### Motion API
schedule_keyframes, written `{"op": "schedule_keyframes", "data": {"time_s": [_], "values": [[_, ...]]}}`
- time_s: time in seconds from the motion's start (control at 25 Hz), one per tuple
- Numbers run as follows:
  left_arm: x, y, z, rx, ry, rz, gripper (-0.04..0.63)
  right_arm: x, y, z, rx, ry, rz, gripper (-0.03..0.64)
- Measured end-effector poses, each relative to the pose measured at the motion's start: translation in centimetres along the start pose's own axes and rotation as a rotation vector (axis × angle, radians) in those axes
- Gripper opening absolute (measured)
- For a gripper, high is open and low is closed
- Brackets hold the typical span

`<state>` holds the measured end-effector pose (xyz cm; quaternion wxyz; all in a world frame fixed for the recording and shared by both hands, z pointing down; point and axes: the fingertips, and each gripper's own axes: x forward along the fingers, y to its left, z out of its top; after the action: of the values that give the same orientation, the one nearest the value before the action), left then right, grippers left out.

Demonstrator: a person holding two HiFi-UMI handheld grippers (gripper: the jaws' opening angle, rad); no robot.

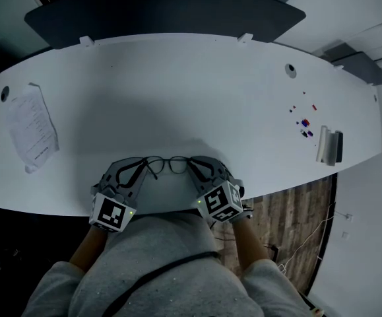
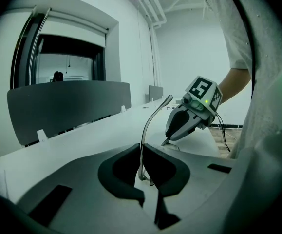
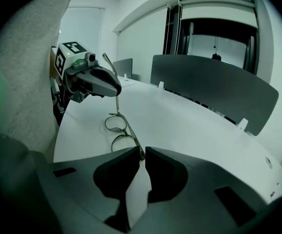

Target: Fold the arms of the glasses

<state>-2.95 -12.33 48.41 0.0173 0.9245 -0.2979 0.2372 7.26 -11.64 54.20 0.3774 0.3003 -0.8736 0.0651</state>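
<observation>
Head view: I log a white, smooth table (image 1: 197, 91) with a curved near edge. A dark matte divider panel (image 1: 164, 12) stands along its far side at 12 o'clock. A printed paper sheet (image 1: 32, 127), slightly crumpled, lies at 9 o'clock. At 3 o'clock are scattered small coloured bits (image 1: 305, 123), with a grey block (image 1: 329, 146) just beside them. A wood-plank floor (image 1: 296, 230) shows past the table edge at 4 o'clock. The walls are pale, and there is a dark window opening beyond the divider. The glasses (image 1: 167, 165) sit at 6 o'clock close to the near edge, between the two grippers. They have a thin dark metal frame and two rounded lenses. Their long axis runs 9 to 3 o'clock across me, and the front lies low on the table. The left gripper (image 1: 143, 168) has its jaws pinched narrow on one slim arm (image 2: 148, 126) of the glasses. That arm rises from between the dark pads and curves over at its tip. The right gripper (image 1: 194, 166) also has its jaws drawn nearly together, clamped on the opposite end of the frame at the hinge corner (image 3: 141, 152). From there the lenses (image 3: 117, 130) run away toward 11 o'clock in that gripper's view. Both gripper shells are grey moulded plastic.
</observation>
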Motion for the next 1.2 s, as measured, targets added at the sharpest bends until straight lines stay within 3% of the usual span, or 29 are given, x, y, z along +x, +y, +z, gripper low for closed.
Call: {"op": "schedule_keyframes", "data": {"time_s": [0.16, 0.52, 0.72, 0.84, 1.0, 1.2], "values": [[1.5, -0.6, -0.2, 0.031, 0.045, 0.01, 0.031, -0.1, -0.1, 0.1, 0.005, -0.014, -0.002, 0.048], [4.0, -2.6, -0.8, 0.28, 0.16, -0.024, 0.028, -0.1, 0.2, 0.0, -0.011, -0.02, -0.012, 0.048], [4.9, -4.0, -1.8, 0.549, 0.246, -0.041, 0.025, -0.1, 0.4, -0.2, -0.037, -0.018, -0.01, 0.048], [5.2, -4.5, -2.1, 0.659, 0.275, -0.041, 0.025, -0.2, 0.6, -0.4, -0.065, -0.011, -0.013, 0.048], [5.5, -4.8, -2.2, 0.721, 0.289, -0.041, 0.025, -0.3, 0.7, -0.8, -0.083, -0.002, -0.017, 0.048], [5.6, -4.9, -2.6, 0.745, 0.3, -0.046, 0.025, -1.1, 0.4, -0.9, -0.089, 0.007, -0.03, 0.048]]}}
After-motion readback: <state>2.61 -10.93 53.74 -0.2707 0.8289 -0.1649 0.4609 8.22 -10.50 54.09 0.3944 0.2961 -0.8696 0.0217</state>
